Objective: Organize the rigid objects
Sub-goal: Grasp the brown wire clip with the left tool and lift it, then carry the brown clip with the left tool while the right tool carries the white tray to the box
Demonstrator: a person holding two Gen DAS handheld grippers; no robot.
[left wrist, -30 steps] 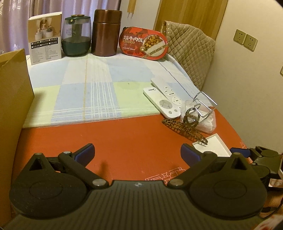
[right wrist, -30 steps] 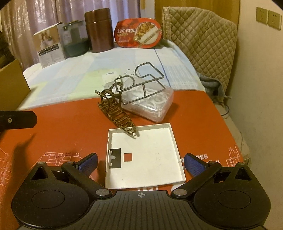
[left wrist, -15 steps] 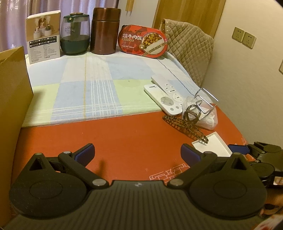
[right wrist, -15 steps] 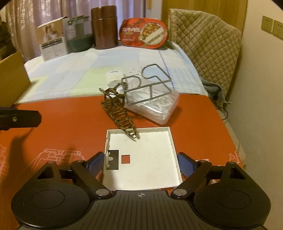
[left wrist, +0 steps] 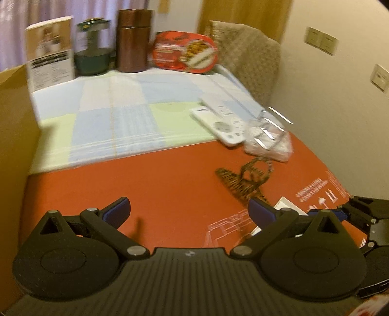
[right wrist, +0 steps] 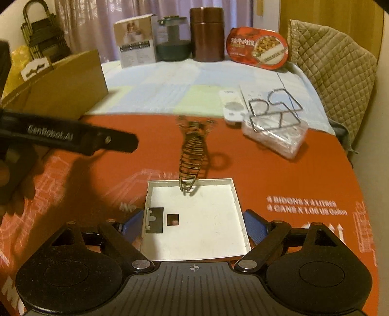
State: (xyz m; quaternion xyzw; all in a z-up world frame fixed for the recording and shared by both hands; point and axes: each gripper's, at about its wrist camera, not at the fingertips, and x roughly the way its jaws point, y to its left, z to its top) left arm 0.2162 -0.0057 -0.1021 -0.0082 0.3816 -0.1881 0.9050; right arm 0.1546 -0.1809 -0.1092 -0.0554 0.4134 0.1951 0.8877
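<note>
**Inspector:** Walls?

**Assistant:** Plain cream wall (left wrist: 328, 102) on the right, carrying wall switch plates (left wrist: 321, 43). A wooden door panel (left wrist: 243, 12) stands at the far end.

**Inspector:** Windows and light?

**Assistant:** Pale curtains (right wrist: 97, 19) are drawn across the back. The lighting is warm, dim and indoor.

**Inspector:** Furniture?

**Assistant:** A table topped with a red printed cover (right wrist: 304, 175) on the near part and a checked cloth (left wrist: 116, 114) further back. A chair draped in a quilted beige cover (right wrist: 335, 73) stands at the far right corner.
</note>
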